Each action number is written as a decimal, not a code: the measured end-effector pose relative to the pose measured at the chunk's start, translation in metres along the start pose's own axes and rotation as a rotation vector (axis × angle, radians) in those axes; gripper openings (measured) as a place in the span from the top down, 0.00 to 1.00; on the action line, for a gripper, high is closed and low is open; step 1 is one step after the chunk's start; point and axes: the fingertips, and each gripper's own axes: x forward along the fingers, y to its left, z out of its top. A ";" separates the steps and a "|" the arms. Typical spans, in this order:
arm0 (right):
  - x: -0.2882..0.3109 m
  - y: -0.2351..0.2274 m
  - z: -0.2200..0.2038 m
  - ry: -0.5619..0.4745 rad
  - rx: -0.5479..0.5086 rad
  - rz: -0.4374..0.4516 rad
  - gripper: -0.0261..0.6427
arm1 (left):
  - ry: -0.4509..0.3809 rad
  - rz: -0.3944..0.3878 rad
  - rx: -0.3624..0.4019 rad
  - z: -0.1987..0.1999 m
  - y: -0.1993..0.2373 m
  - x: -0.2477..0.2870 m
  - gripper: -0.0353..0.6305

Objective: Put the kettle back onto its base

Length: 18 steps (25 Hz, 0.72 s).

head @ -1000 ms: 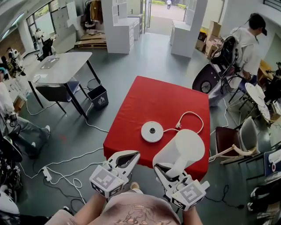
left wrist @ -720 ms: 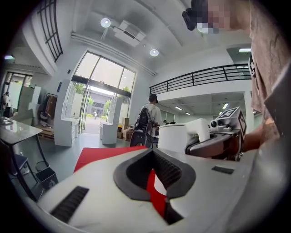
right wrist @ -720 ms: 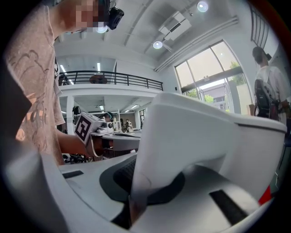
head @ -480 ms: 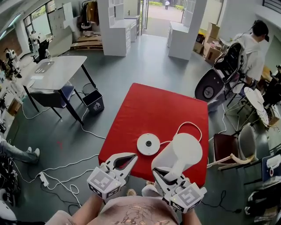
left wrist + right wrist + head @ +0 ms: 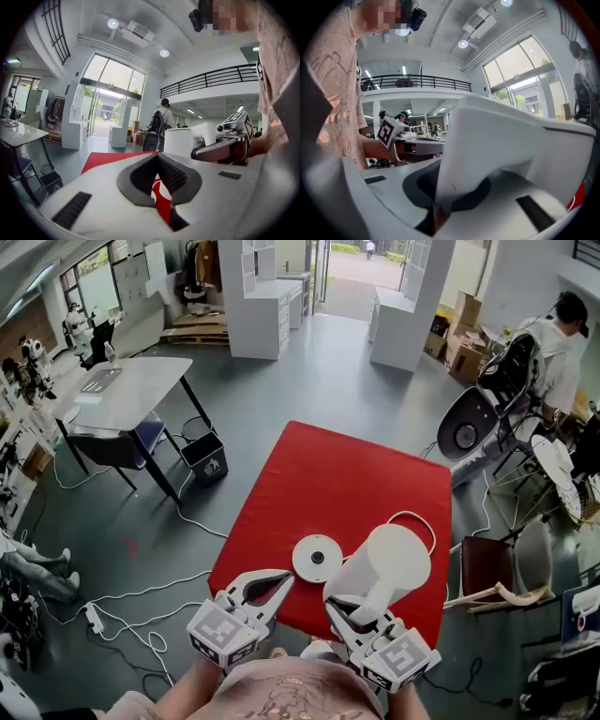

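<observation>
The white kettle (image 5: 389, 563) hangs over the near right part of the red table (image 5: 347, 474), just right of the round white base (image 5: 317, 559). My right gripper (image 5: 349, 607) is shut on the kettle's handle; in the right gripper view the kettle (image 5: 511, 140) fills the frame and its handle runs down between the jaws of that gripper (image 5: 440, 197). My left gripper (image 5: 284, 577) is shut and holds nothing, its tips near the table's front edge, just in front of the base. From the left gripper (image 5: 157, 157) view, the kettle (image 5: 185, 140) shows at the right.
A white cord (image 5: 417, 521) loops from the base toward the table's right edge. A chair (image 5: 497, 563) stands right of the table, a grey table (image 5: 131, 381) and a bin (image 5: 206, 456) to the left. Cables (image 5: 141, 606) lie on the floor. A person (image 5: 562, 343) stands at the far right.
Both grippers and the kettle have come forward toward the table. The base now lies much closer to the gripper tips, right beside the kettle. The grip on the handle is unchanged.
</observation>
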 end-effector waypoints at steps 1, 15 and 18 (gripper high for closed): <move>0.002 -0.001 0.000 0.004 -0.001 0.005 0.90 | -0.002 0.003 -0.007 0.000 0.001 0.001 0.95; 0.044 -0.023 -0.005 0.022 -0.048 0.091 0.90 | 0.012 0.092 -0.026 -0.009 0.021 -0.003 0.95; 0.059 -0.026 -0.005 0.026 -0.045 0.123 0.90 | 0.011 0.117 -0.027 -0.008 0.025 -0.006 0.95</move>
